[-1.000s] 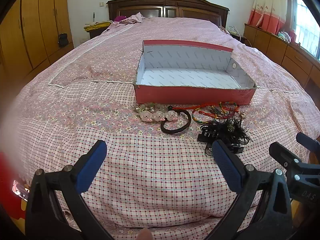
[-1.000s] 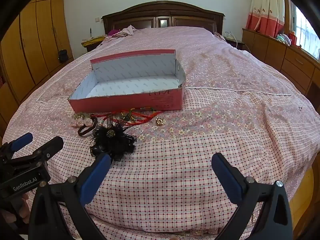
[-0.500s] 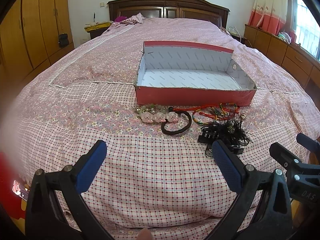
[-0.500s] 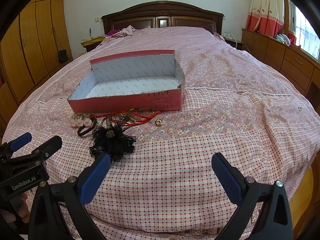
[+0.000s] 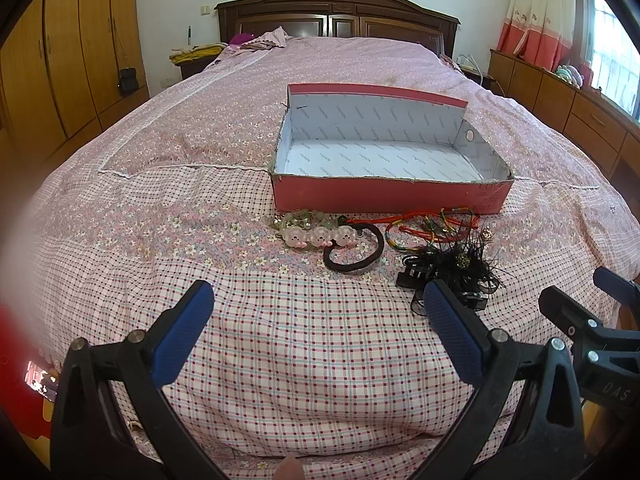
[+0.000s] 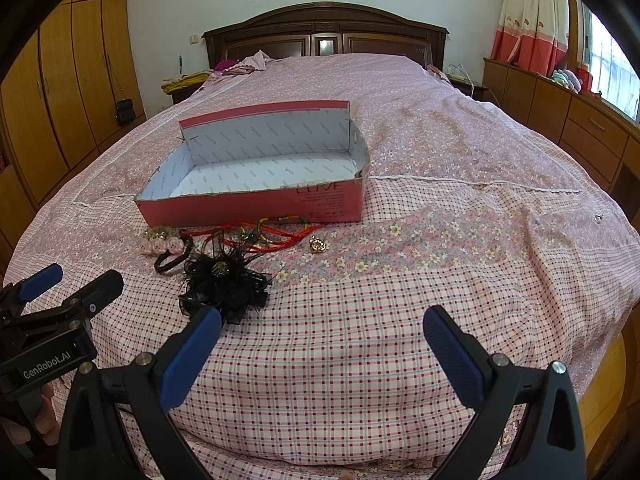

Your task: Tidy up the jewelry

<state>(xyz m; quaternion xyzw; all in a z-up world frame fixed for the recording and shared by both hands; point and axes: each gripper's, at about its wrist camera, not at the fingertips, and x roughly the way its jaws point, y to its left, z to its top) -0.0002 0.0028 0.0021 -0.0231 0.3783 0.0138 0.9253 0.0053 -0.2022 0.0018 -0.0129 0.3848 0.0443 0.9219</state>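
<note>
An open red box (image 5: pixel 390 196) with a white inside lies on the bed; it also shows in the right wrist view (image 6: pixel 256 204). In front of it lie a pink bead hair tie with a dark band (image 5: pixel 320 237), red and green cords (image 5: pixel 434 226), a black feather hair clip (image 5: pixel 456 266) (image 6: pixel 224 280), pale green beads (image 5: pixel 298 218) and a small gold ring (image 6: pixel 317 245). My left gripper (image 5: pixel 318 334) is open and empty, just short of the pile. My right gripper (image 6: pixel 322 346) is open and empty, right of the feather clip.
The bed has a pink checked and flowered cover (image 6: pixel 460 240) with a wooden headboard (image 5: pixel 336 12) behind. Wooden wardrobes (image 5: pixel 60 60) stand on the left and low cabinets (image 6: pixel 568 120) on the right under a window.
Both grippers have edged slightly forward toward the jewelry. Nothing on the bed has moved.
</note>
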